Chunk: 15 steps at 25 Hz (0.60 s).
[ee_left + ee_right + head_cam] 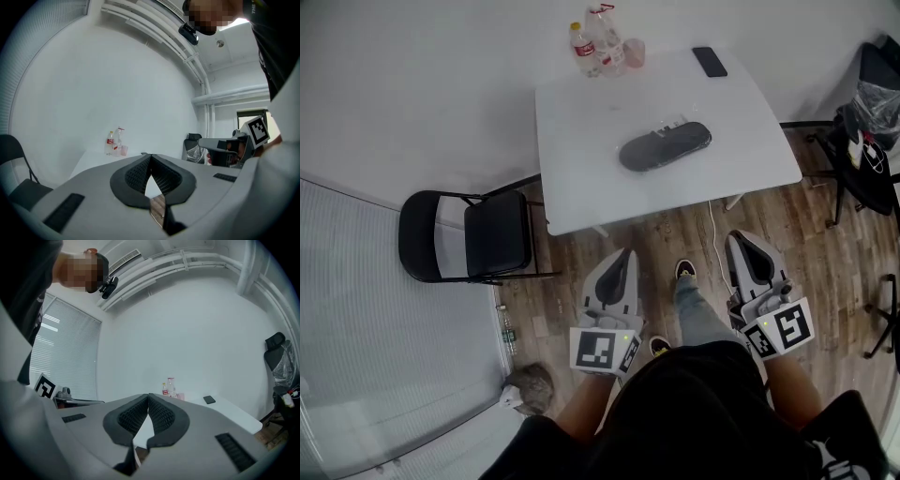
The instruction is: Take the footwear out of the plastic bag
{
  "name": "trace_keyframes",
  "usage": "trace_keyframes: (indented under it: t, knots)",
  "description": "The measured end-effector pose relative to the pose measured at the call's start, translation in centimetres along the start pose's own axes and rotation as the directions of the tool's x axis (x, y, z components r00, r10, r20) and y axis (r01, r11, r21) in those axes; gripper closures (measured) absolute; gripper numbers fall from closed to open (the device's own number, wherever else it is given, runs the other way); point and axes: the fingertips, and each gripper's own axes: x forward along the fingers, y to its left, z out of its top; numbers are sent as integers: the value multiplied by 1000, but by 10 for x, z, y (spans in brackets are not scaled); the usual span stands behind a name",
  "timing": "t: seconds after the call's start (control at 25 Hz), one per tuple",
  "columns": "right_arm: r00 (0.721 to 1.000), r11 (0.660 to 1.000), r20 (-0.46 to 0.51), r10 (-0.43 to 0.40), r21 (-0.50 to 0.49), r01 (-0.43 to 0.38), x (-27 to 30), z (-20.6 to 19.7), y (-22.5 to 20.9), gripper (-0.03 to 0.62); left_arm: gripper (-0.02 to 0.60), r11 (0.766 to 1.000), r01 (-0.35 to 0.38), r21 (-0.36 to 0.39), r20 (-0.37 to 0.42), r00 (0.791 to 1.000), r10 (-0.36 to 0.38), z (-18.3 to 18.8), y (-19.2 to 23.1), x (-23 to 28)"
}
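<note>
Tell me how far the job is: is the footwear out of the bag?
Done: nothing; the footwear lies on the table, apparently inside its plastic bag. In hand: nothing; left gripper and right gripper hang short of the table, jaws together, empty. Left: reaching, opening the bag, pulling the footwear out.

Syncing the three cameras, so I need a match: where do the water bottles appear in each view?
Head view: water bottles on the white table's far edge, top centre.
Left gripper view: left of centre, above the shut left claw.
Right gripper view: just right of centre, above the shut right claw.
Shared landmark: the white table.
</note>
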Motion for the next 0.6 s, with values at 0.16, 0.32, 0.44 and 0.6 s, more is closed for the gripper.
trace_keyframes:
  t: [0.16, 0.32, 0.44, 0.6]
  knots:
    - [1000, 1000, -13, -15, 23, 15, 20, -9, -31, 574, 558, 1000, -1, -8, -19, 1000, 1, -4, 8, 36]
    - [1000, 1000, -19, -11, 22, 11, 45, -5, -58, 574, 558, 1000, 4, -14, -39, 999, -4, 0, 13, 74]
    - [1000, 1000, -21, -8, 8, 8, 58, 0, -76, 574, 558, 1000, 0, -4, -51, 999, 0, 5, 14, 98]
    - [1000, 1000, -8, -4, 8, 4, 73, 7, -100, 574, 558, 1000, -12, 27, -59, 998, 13, 13, 14, 122]
